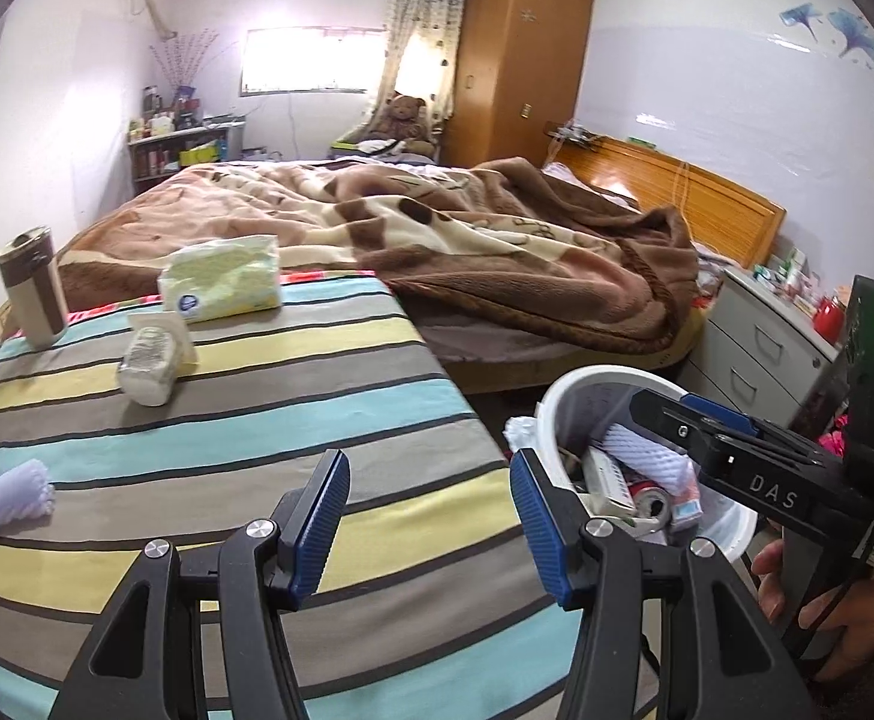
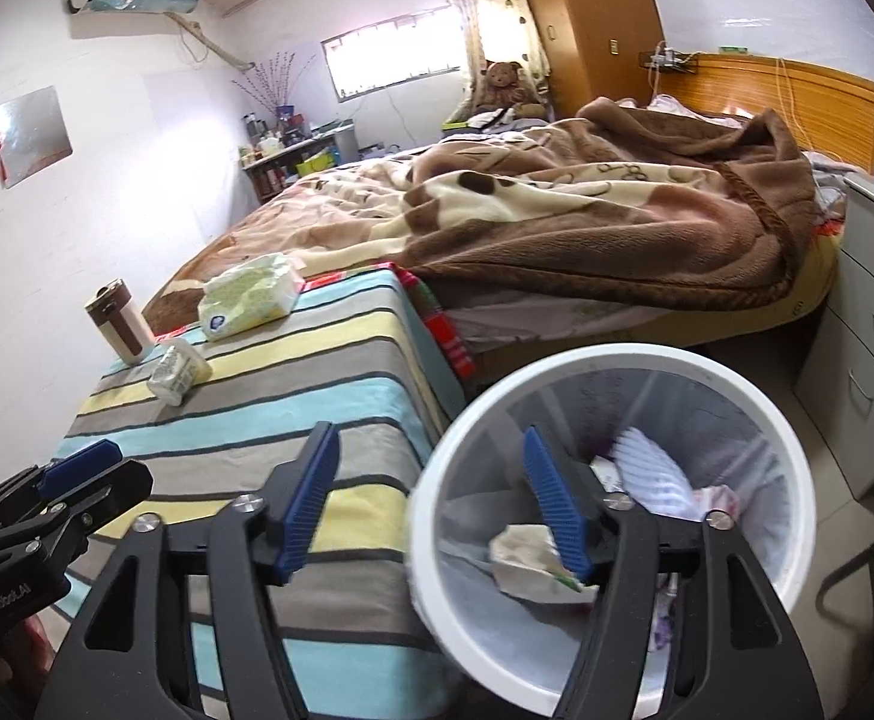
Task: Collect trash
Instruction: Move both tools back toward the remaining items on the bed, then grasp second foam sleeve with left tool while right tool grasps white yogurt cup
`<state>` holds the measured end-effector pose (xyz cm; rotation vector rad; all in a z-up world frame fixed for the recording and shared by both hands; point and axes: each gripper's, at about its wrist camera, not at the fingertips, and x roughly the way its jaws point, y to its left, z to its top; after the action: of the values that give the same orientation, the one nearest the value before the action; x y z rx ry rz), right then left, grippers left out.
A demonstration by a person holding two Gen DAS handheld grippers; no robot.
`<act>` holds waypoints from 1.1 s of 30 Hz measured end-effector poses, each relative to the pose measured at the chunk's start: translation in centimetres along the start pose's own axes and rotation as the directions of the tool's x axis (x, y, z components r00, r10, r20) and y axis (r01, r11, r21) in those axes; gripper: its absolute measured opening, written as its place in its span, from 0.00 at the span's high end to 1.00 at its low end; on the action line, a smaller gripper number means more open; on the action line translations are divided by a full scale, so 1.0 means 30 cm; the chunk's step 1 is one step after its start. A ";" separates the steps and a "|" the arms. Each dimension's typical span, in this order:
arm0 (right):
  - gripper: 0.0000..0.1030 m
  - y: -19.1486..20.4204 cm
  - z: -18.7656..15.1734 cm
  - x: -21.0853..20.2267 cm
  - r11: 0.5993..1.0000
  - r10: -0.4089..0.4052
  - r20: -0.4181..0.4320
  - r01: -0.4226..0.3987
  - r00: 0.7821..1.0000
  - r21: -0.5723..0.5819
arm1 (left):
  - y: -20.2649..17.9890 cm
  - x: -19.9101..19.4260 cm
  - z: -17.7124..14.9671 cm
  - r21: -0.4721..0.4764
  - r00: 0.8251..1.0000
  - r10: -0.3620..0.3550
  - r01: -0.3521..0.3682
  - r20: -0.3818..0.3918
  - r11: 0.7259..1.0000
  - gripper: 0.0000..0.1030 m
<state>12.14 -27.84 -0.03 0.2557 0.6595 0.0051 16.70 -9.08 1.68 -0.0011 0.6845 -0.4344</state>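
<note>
Between my right jaws nothing is gripped: they stand apart over the white trash bin [image 2: 610,372], one blue pad hanging inside its rim, and a crumpled paper wad [image 2: 526,564] lies in the bin just below that pad. My right gripper [image 2: 434,504] looks empty, so I judge that piece delivered. My left gripper [image 1: 431,516] hovers over the striped tabletop [image 1: 257,438] with its jaws also apart and nothing between them.

Inside the bin, just right of my left jaws, I count at least five pieces: one white foam net sleeve [image 1: 646,450], one red can [image 1: 652,501], one small carton beside it, one pale box, and the paper wad seen from the right wrist. Deeper layers are hidden, so the count may be low.

Left of my left jaws, near the tabletop's edge, lies one more foam net sleeve [image 1: 8,495], plainly trash and not yet collected. Farther ahead of the jaws sit one clear bottle lying on its side [image 1: 149,366] with one small white card touching behind it, one tissue pack [image 1: 224,285], and one upright tumbler [image 1: 32,288] at the far left corner. The bottle and card look like candidates for the bin; the tissue pack and tumbler seem like keepers, though I can't be sure.

By my reckoning the job is past halfway: several pieces in, one to three left.
</note>
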 end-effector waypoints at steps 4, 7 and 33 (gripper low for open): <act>0.31 0.033 0.004 0.013 1.000 0.015 0.001 -0.015 1.000 -0.008 | 0.059 -0.011 0.001 -0.016 1.000 0.028 -0.028 0.005 0.999 0.46; 0.31 0.062 0.008 0.030 0.999 0.028 -0.003 -0.028 1.000 -0.019 | 0.103 -0.020 0.000 -0.030 0.999 0.050 -0.049 0.009 0.998 0.46; 0.30 0.423 0.018 0.206 0.981 0.150 -0.081 -0.159 0.985 -0.110 | 0.681 -0.135 -0.066 -0.160 0.980 0.201 -0.199 -0.005 0.967 0.41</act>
<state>18.34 -15.13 -0.35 0.1943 0.7080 0.2021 20.63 11.38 -0.29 -0.0850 0.6998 -0.1843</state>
